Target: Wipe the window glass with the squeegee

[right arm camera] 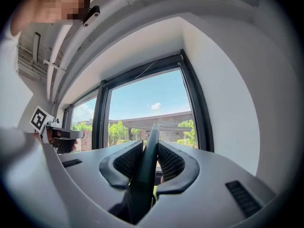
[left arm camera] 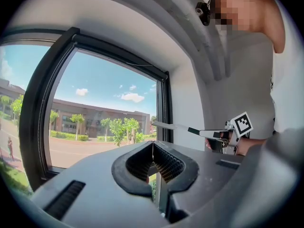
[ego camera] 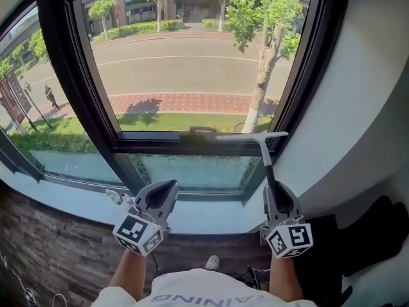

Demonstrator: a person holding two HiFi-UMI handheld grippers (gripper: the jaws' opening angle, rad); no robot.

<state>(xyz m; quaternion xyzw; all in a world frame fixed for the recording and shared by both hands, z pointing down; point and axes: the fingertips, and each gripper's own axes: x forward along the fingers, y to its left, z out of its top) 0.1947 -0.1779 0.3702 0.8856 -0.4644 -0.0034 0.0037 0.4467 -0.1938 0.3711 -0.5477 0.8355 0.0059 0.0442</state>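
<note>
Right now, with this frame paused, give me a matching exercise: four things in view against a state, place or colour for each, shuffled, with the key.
Things:
1. left gripper
2. right gripper
3. squeegee
4. window frame

Descriptions:
A. black, running around the glass
B. jaws together with nothing between them
C. blade lying level near the bottom right of the upper pane
D. jaws closed on a dark handle

Pairs: 1-B, 2-D, 3-C, 4-A
</note>
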